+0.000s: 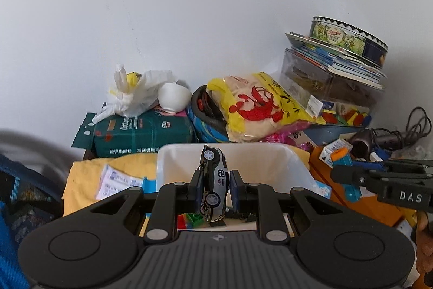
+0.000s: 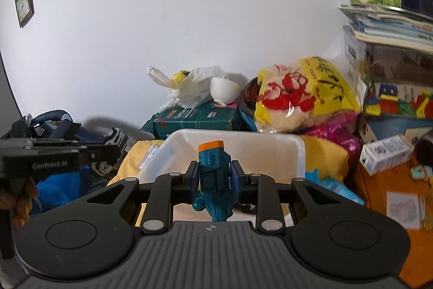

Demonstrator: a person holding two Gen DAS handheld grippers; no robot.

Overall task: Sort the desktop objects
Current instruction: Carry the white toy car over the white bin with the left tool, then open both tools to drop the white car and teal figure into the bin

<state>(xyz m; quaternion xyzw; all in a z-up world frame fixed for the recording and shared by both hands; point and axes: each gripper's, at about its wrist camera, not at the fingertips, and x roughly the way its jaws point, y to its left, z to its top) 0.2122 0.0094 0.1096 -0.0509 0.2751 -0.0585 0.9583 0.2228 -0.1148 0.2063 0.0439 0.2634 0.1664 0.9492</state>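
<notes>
Left wrist view showed the left gripper (image 1: 215,187) clamped on a toy car (image 1: 213,182) above the white bin (image 1: 295,161). Right gripper (image 2: 215,178) gripped a teal toy (image 2: 215,180); a yellow bag (image 1: 259,104) and green box (image 1: 143,133) crowded behind.

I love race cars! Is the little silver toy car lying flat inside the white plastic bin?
No, the little silver toy car stands on end, pinched in the left tool above the white plastic bin.
</notes>
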